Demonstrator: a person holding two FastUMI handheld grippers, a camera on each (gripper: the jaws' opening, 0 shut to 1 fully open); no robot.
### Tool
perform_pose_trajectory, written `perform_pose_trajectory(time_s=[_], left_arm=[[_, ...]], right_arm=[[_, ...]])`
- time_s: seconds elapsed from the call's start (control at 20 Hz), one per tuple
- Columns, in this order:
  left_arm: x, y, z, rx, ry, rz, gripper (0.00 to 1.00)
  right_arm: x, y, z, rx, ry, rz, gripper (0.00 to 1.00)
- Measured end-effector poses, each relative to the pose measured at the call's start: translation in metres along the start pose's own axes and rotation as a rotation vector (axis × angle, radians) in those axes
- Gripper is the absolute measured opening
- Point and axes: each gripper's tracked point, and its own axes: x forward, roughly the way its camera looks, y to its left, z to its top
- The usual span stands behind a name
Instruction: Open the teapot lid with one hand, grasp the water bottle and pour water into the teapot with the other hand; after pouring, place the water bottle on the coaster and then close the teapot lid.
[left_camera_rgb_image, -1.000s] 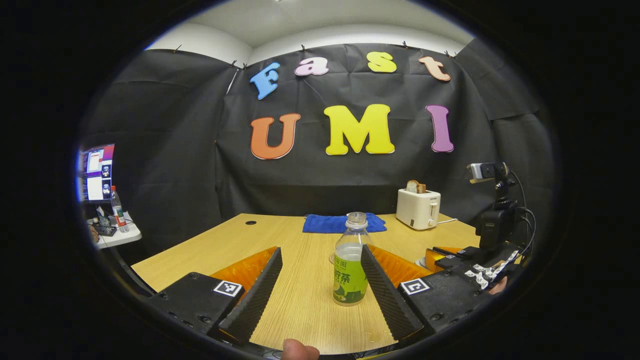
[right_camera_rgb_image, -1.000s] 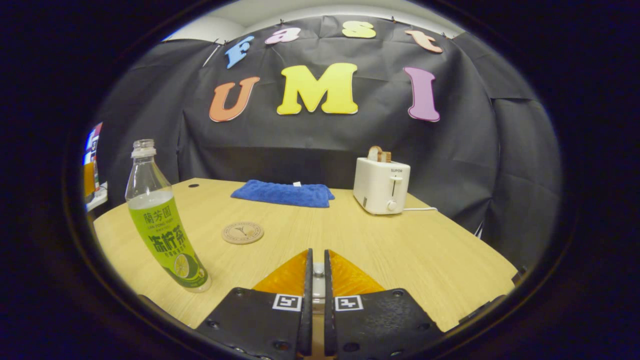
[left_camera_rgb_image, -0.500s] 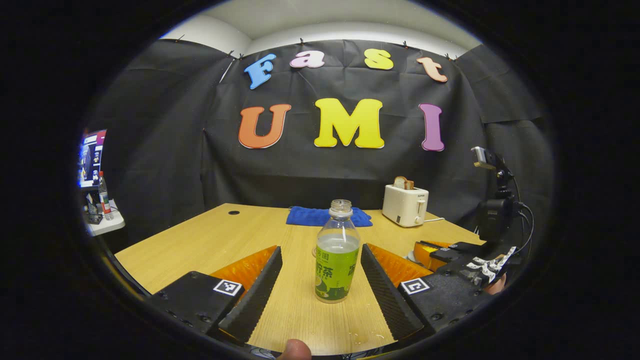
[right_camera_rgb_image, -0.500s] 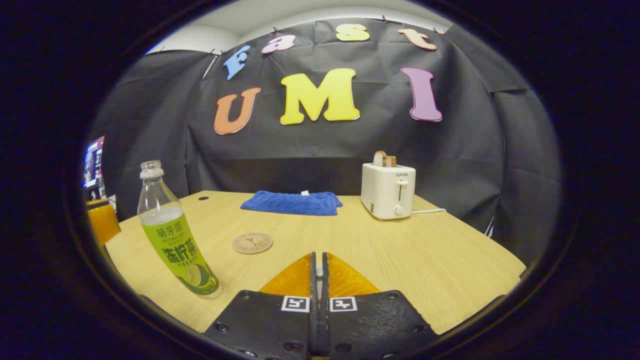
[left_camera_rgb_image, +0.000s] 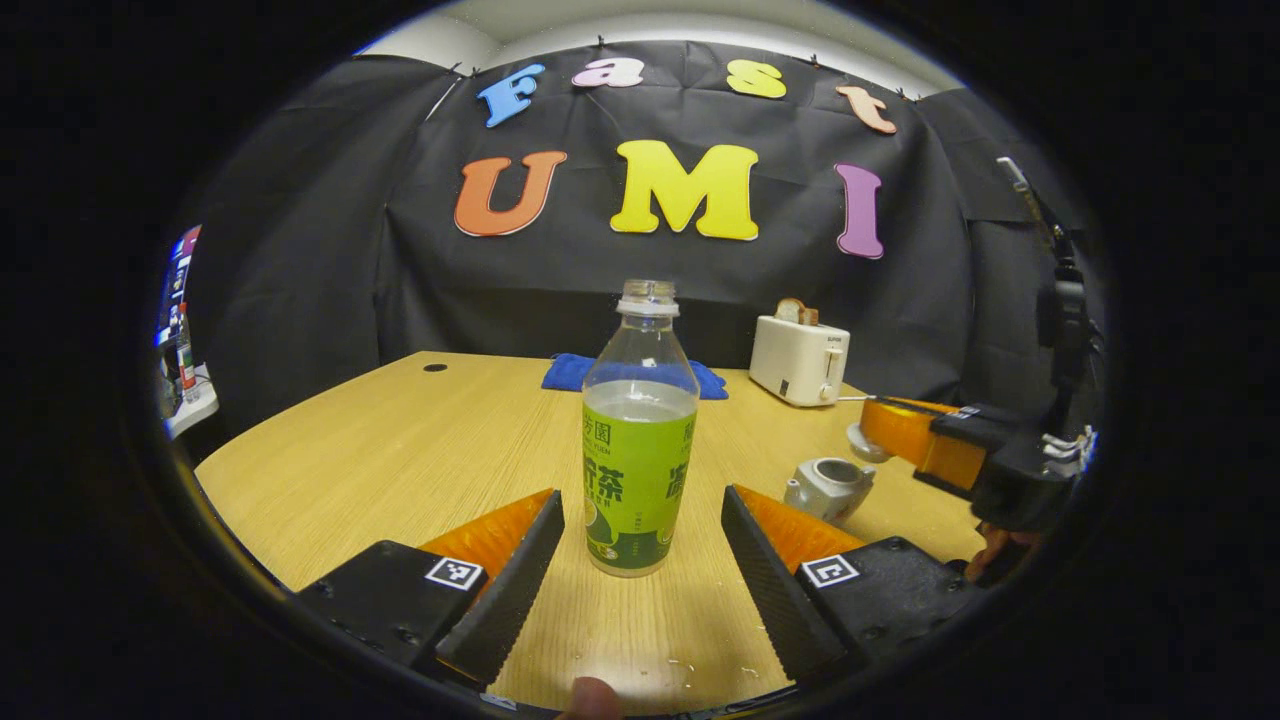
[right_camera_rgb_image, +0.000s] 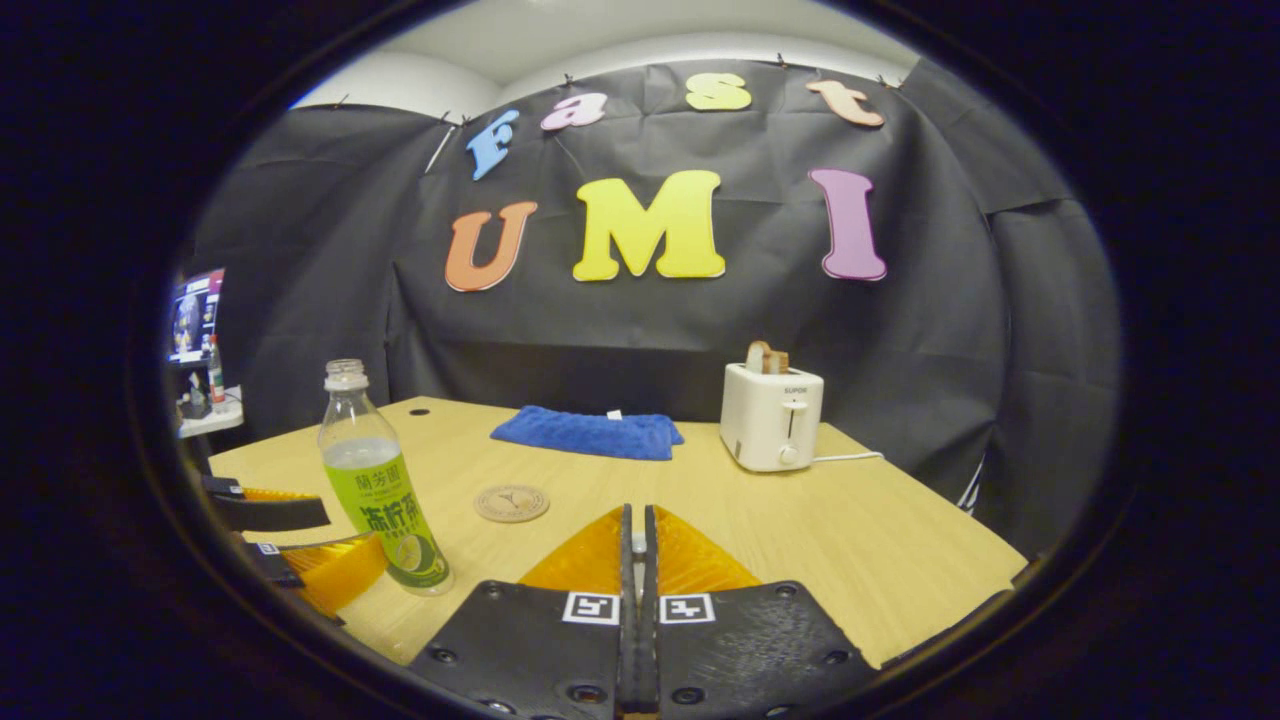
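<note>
Left tongs (left_camera_rgb_image: 640, 545) spread wide, flanking water bottle (left_camera_rgb_image: 639, 430) upright on table (left_camera_rgb_image: 400, 450), not touching. Right tongs (right_camera_rgb_image: 638, 560) pressed together, pinching lid, raised beside open teapot (left_camera_rgb_image: 828, 487). Risk: uncapped bottle tips if one finger hits first; off-centre squeeze spills water.

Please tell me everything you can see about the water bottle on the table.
The water bottle is clear plastic with no cap on its threaded neck and a green printed label around its lower body. Pale liquid fills it to about the shoulder. It stands upright on the wooden table, between the left gripper fingers, which are open and do not touch it.
</note>
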Motion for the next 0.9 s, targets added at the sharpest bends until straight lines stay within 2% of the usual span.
perform_pose_trajectory(time_s=[0.35, 0.65, 0.9], left_arm=[[0.028, 0.006, -0.010, -0.028, 0.007, 0.036, 1.00], [0.033, 0.007, -0.009, -0.036, 0.025, 0.038, 0.98], [0.040, 0.008, -0.009, -0.027, 0.048, 0.051, 0.85]], right_arm=[[-0.008, -0.021, -0.002, 0.008, 0.010, -0.016, 0.00], [-0.013, -0.021, -0.010, 0.021, 0.029, 0.017, 0.00], [-0.015, -0.021, -0.013, 0.012, 0.031, 0.033, 0.00]])
